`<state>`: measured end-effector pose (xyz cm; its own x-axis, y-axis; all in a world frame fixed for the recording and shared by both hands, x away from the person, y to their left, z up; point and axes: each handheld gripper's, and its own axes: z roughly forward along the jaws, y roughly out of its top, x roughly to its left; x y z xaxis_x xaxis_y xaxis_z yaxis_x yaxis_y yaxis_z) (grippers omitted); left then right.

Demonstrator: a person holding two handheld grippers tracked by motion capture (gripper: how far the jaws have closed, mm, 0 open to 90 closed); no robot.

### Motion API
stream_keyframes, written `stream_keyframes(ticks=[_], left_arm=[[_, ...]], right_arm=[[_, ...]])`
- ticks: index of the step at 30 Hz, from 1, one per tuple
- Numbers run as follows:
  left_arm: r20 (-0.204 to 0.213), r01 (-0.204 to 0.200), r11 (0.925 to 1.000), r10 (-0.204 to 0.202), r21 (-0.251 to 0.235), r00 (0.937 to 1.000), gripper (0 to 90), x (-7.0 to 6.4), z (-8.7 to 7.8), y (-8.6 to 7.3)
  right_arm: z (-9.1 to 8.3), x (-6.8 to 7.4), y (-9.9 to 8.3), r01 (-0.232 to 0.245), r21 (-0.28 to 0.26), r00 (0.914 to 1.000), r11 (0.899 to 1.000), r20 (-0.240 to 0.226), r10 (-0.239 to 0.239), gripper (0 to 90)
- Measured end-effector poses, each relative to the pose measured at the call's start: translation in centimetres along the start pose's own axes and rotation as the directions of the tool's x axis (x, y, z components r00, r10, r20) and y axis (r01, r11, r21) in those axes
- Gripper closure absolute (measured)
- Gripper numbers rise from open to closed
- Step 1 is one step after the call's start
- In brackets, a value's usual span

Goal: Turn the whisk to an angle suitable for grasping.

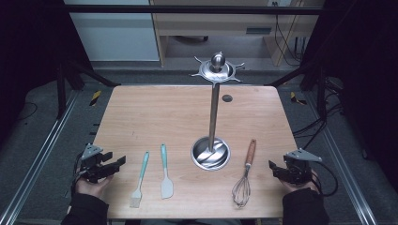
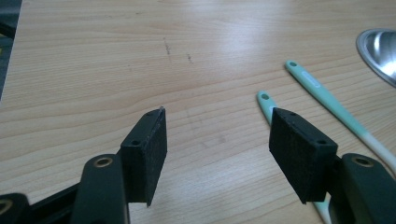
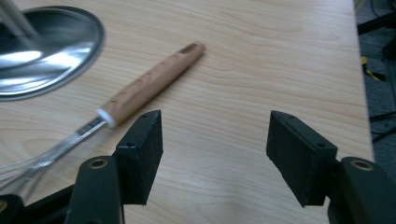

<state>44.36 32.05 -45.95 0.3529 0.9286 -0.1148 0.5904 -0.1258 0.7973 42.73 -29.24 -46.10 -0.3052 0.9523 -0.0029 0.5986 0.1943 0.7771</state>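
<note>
both grippers' fingers [image 2: 149, 154] were held wide open and empty, the left gripper [image 1: 101, 165] at 9 o'clock of the silicone brush [image 1: 140, 180], the right gripper [image 1: 286, 171] at 3 o'clock of the whisk [image 1: 245, 173], so an opening reach was judged pending, with closure on a handle required before hanging on the rack [image 1: 213, 112].

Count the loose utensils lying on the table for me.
3: a brush nearest the left gripper, a spatula beside it, a whisk right of the stand base.

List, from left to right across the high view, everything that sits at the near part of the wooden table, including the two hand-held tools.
Left tool → teal-handled basting brush → teal-handled pale spatula → round steel base of the utensil stand → wooden-handled wire whisk → right tool.
</note>
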Motion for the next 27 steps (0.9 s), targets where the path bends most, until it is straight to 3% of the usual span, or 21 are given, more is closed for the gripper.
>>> stream_keyframes(ticks=[7,11,14,24,27], left_arm=[[0.007,-0.007,1.0,0.007,0.005,1.0,37.7,-0.9,-0.3,0.0],[0.009,-0.015,0.9998,0.015,0.013,0.9998,37.4,-1.1,-0.4,0.0],[0.008,-0.039,0.9989,0.039,0.026,0.9992,37.3,-1.3,-0.3,0.0],[-0.007,-0.043,0.9982,0.043,0.042,0.999,37.7,-1.4,-0.2,0.1],[-0.015,-0.051,0.9974,0.052,0.051,0.9986,37.9,-1.5,-0.1,0.1]], right_arm=[[-0.2,1.8,0.7,0.003,-0.001,0.9983,1.0,-0.058,-0.003,38.9],[-0.1,2.7,1.0,0.029,0.007,0.9979,1.0,-0.059,-0.028,39.8],[-0.1,3.2,1.3,0.023,0.015,0.9978,1.0,-0.062,-0.022,40.4],[0.7,4.4,2.0,0.009,0.038,0.9984,0.999,-0.056,-0.007,41.9],[1.6,4.8,2.3,0.009,0.06,0.9989,0.998,-0.046,-0.007,42.5]])
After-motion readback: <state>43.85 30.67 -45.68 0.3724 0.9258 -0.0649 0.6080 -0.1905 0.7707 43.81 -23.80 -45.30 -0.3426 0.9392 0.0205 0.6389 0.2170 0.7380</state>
